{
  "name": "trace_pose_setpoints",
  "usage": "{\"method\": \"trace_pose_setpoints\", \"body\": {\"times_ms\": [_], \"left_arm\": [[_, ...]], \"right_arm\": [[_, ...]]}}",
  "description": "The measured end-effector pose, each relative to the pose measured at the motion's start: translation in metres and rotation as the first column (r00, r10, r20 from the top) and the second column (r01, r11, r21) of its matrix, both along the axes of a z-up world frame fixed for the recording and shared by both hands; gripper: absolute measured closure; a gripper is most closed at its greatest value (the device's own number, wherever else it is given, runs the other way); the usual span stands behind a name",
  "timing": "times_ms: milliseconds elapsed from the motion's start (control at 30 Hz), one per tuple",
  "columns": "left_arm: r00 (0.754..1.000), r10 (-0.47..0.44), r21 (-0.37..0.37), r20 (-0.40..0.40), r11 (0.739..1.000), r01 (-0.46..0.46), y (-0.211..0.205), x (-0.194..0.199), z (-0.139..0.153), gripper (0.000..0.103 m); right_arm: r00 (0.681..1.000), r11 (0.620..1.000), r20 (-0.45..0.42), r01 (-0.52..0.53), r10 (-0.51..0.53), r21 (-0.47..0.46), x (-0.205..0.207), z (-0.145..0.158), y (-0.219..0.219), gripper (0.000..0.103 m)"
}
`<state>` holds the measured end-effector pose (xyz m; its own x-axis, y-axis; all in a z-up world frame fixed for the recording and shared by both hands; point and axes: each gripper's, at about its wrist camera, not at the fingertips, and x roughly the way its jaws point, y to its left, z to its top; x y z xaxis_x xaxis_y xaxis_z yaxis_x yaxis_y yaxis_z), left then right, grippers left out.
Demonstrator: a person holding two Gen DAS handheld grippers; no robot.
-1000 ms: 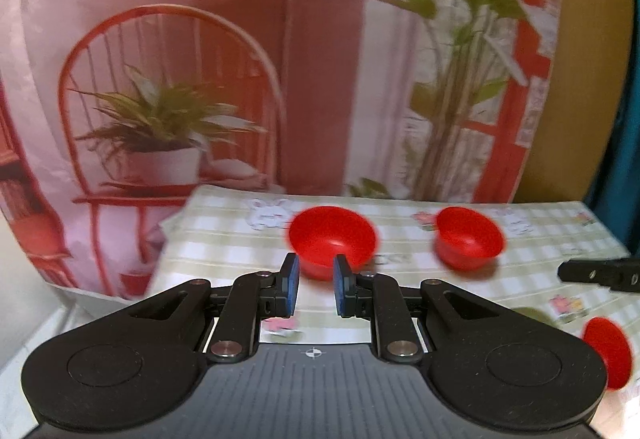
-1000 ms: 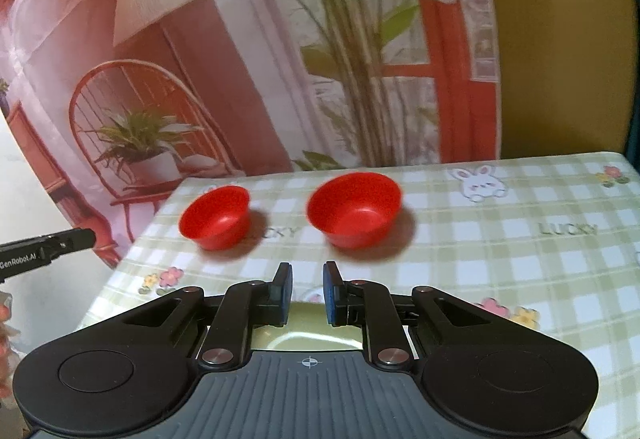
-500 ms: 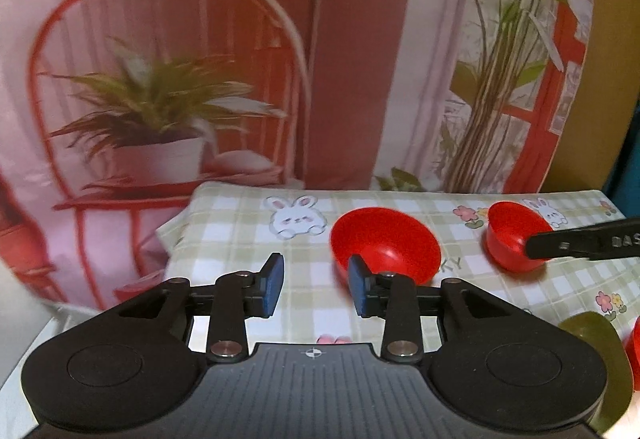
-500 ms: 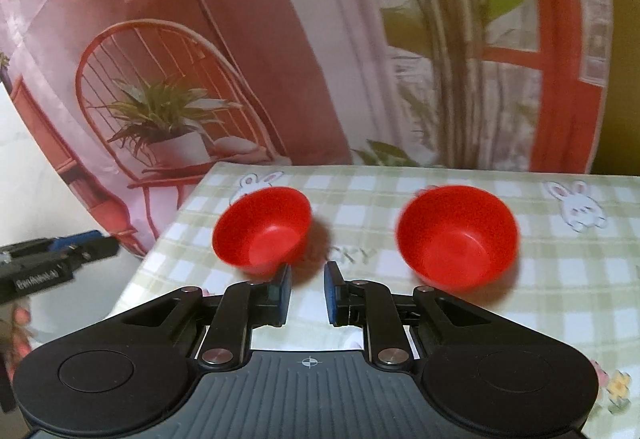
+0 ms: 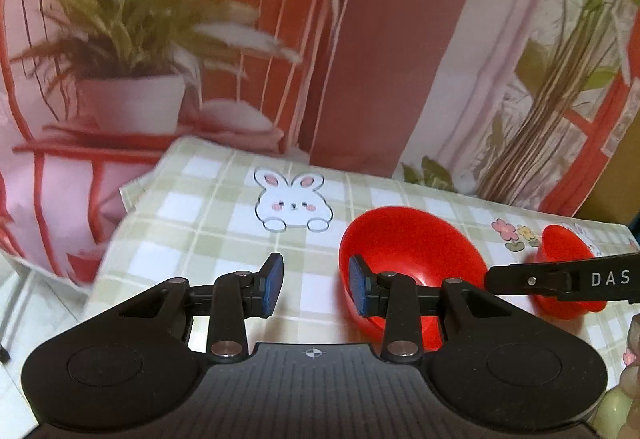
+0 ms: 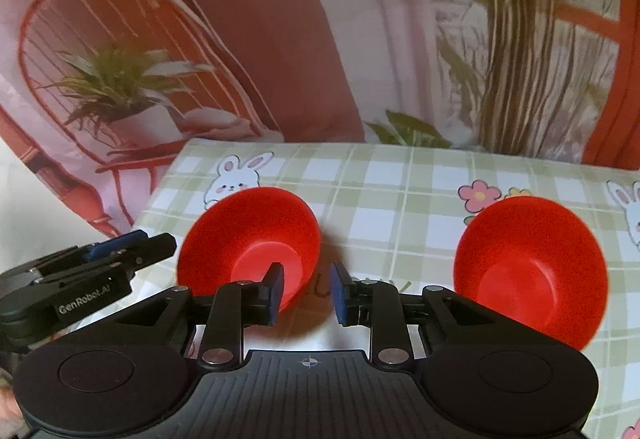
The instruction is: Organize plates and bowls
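While both claws hang over the checked tablecloth (image 6: 400,175), here's how it sits:

Left gripper (image 5: 316,289): jaws partly apart, nothing between the blue pads. Its right finger sits in front of the near rim of the left bowl (contact? can't tell), the left finger over bare cloth.

Right gripper (image 6: 306,289): jaws a bit apart and just been opening, nothing held. Its left finger overlaps the right edge of the left bowl in the picture, the right finger is over the cloth.

Left bowl (image 6: 248,243): red, upright, near the table's left end, just in front of a printed bunny (image 5: 294,199).

Right bowl (image 6: 530,271): also red and upright, well apart from the first, off to the right by the flower print (image 6: 478,195).

Backdrop (image 6: 240,39): printed curtain with a chair and potted plants behind the table.
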<state>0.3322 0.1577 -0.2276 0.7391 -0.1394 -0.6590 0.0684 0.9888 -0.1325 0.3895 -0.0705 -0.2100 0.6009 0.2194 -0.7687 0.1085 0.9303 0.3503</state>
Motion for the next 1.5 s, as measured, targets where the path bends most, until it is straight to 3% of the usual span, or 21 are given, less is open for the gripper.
{"method": "trace_pose_setpoints", "body": {"times_ms": [233, 467, 567, 933, 1500], "left_arm": [[0.999, 0.019, -0.030, -0.033, 0.999, -0.020, -0.002, 0.011, -0.014, 0.066], [1.000, -0.005, -0.049, -0.017, 0.999, 0.004, -0.009, 0.007, -0.014, 0.094], [1.000, -0.002, -0.039, -0.010, 0.999, 0.001, -0.012, 0.001, -0.013, 0.094], [1.000, 0.013, 0.002, -0.017, 1.000, -0.013, -0.020, -0.034, 0.010, 0.094], [0.999, -0.037, 0.079, 0.041, 0.996, 0.033, -0.086, -0.106, 0.056, 0.094]], "right_arm": [[0.997, 0.996, -0.068, 0.051, -0.046, 0.072, 0.017, -0.022, -0.007, 0.078], [0.996, 0.993, -0.071, 0.060, -0.054, 0.099, 0.015, -0.029, -0.003, 0.089], [0.997, 0.993, -0.064, 0.055, -0.049, 0.103, 0.014, -0.028, -0.001, 0.095], [0.997, 0.988, -0.062, 0.057, -0.048, 0.145, -0.013, -0.014, 0.003, 0.096], [0.996, 0.991, 0.050, 0.072, -0.078, 0.112, -0.112, 0.044, -0.026, 0.096]]}}
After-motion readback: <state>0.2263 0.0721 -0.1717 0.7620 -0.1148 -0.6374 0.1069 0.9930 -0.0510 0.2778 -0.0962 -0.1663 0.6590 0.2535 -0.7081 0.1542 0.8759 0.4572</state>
